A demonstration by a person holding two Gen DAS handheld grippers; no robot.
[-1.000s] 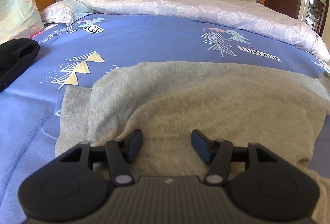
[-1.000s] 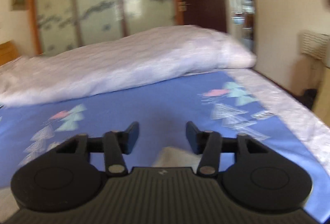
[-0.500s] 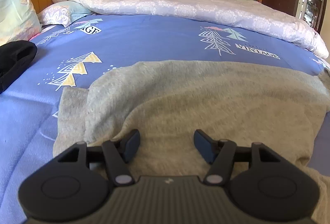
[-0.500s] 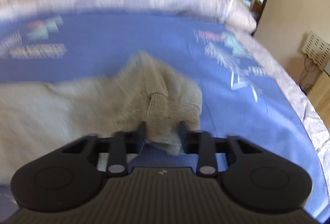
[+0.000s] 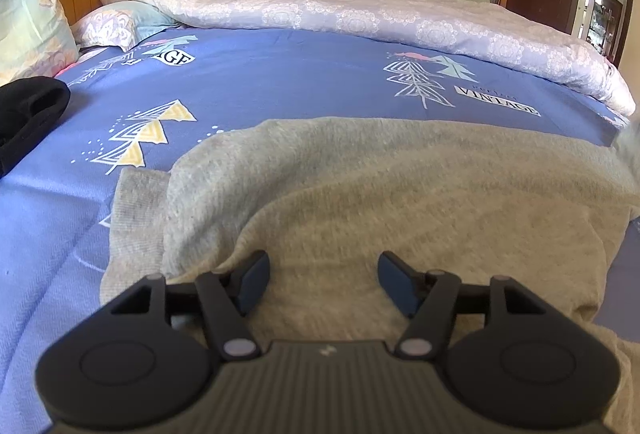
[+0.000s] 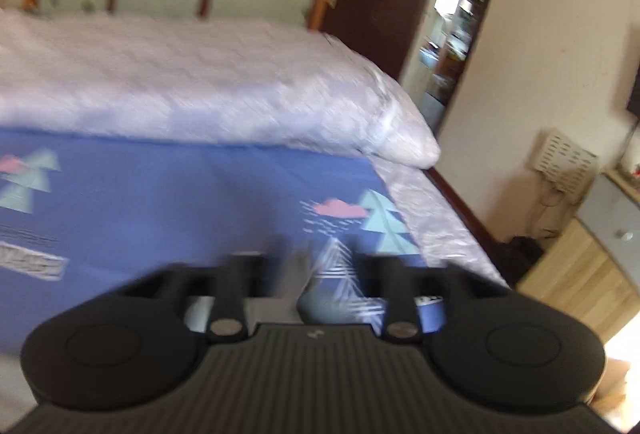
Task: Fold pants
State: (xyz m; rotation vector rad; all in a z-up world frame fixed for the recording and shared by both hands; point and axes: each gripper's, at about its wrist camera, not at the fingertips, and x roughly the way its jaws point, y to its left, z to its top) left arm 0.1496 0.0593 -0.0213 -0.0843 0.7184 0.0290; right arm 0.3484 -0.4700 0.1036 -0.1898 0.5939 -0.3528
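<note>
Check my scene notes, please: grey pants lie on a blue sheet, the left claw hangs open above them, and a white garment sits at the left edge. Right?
One slip: the garment at the left edge is black, as the left wrist view shows. The rest holds: grey pants lie on the blue sheet, and the left claw hangs open above them.

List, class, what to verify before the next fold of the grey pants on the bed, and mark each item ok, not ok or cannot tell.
1. Left gripper open: ok, fingers spread, nothing between them.
2. Left gripper over the grey pants: ok.
3. Pants lying flat on the blue bedspread: not ok, layers bunched at the left edge.
4. Right gripper holding fabric: cannot tell, picture blurred.
5. Black garment apart from the pants: ok.
</note>
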